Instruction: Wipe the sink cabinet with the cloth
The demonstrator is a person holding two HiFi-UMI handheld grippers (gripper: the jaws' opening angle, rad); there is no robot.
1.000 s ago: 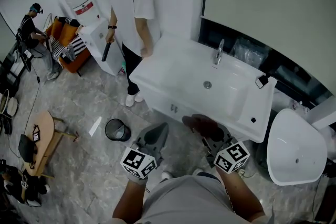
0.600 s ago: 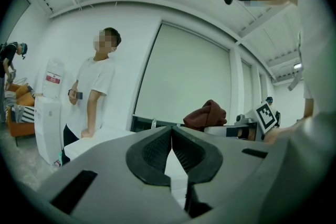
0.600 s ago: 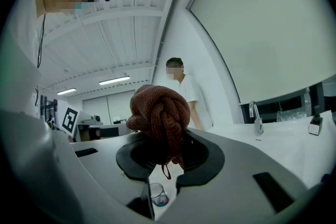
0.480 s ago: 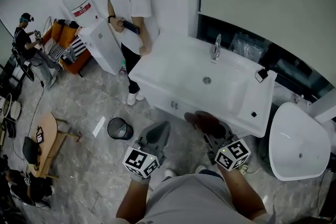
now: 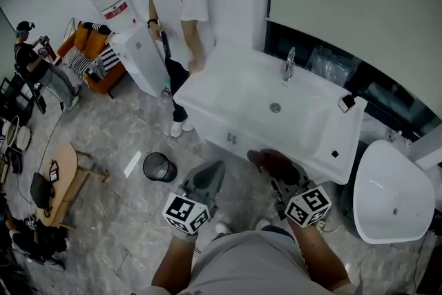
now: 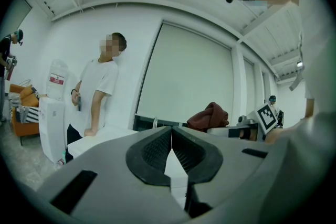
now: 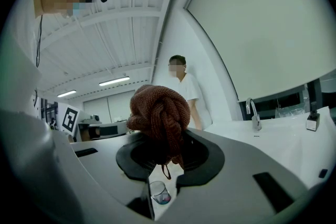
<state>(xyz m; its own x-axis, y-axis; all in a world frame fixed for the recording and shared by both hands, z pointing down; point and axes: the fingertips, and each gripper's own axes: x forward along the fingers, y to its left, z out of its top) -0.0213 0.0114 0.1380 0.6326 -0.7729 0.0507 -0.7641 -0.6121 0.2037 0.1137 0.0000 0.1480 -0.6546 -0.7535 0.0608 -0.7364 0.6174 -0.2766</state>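
Note:
The white sink cabinet [image 5: 228, 117] stands ahead of me, its basin, drain and chrome tap [image 5: 289, 64] on top. My right gripper [image 5: 277, 170] is shut on a bunched brown cloth [image 5: 271, 162], held just in front of the cabinet's front face. The cloth [image 7: 160, 115] fills the right gripper view, wadded between the jaws, with the tap [image 7: 253, 112] beyond. My left gripper [image 5: 206, 179] hangs to the left of it, shut and holding nothing, its jaws pressed together in the left gripper view [image 6: 171, 150]. There the cloth [image 6: 209, 116] shows to the right.
A person in a white shirt [image 5: 178, 0] leans on the cabinet's left end. A white toilet bowl [image 5: 388, 193] stands at the right. A black bin [image 5: 159, 167] sits on the marble floor at left, a water dispenser [image 5: 135, 45] behind it. A seated person [image 5: 34, 62] is far left.
Both grippers hold their places. The standing person has shifted, lowering the arm with the dark object to the side. My view has drifted slightly.

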